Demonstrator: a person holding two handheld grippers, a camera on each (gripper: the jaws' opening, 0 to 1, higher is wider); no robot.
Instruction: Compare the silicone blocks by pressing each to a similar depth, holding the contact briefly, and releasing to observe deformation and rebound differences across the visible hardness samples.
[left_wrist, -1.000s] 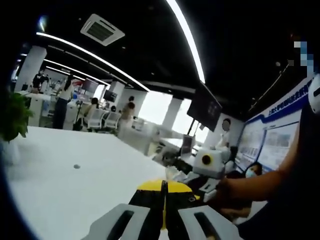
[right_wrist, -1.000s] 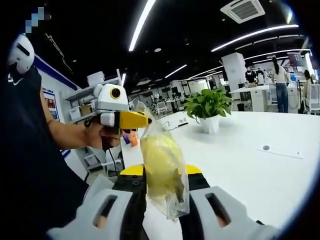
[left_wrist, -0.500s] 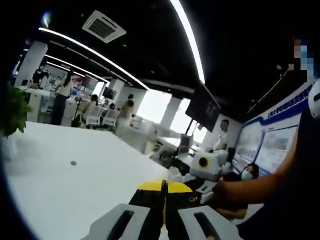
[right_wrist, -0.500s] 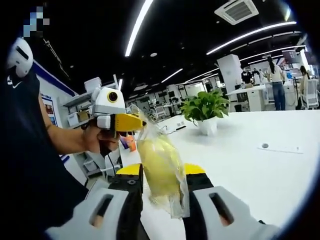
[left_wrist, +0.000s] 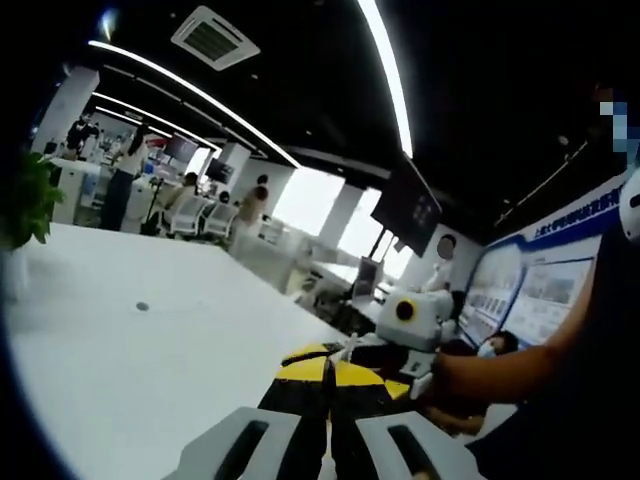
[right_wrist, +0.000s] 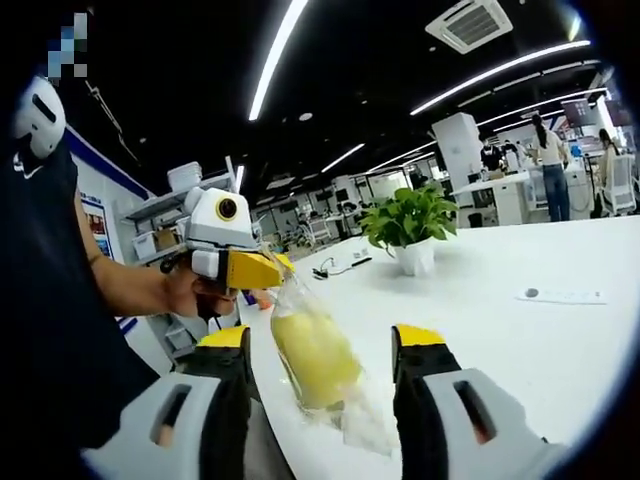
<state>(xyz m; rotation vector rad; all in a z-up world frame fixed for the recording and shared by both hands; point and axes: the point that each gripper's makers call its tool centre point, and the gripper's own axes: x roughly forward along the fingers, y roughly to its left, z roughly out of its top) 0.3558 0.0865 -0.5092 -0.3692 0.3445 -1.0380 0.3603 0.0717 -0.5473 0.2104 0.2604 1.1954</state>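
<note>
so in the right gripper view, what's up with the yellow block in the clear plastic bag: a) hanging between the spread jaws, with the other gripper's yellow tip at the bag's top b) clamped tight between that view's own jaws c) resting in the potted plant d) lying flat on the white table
a: the right gripper has its jaws spread wide, apart from the yellow block in the clear plastic bag, while the left gripper pinches the bag's top.
</note>
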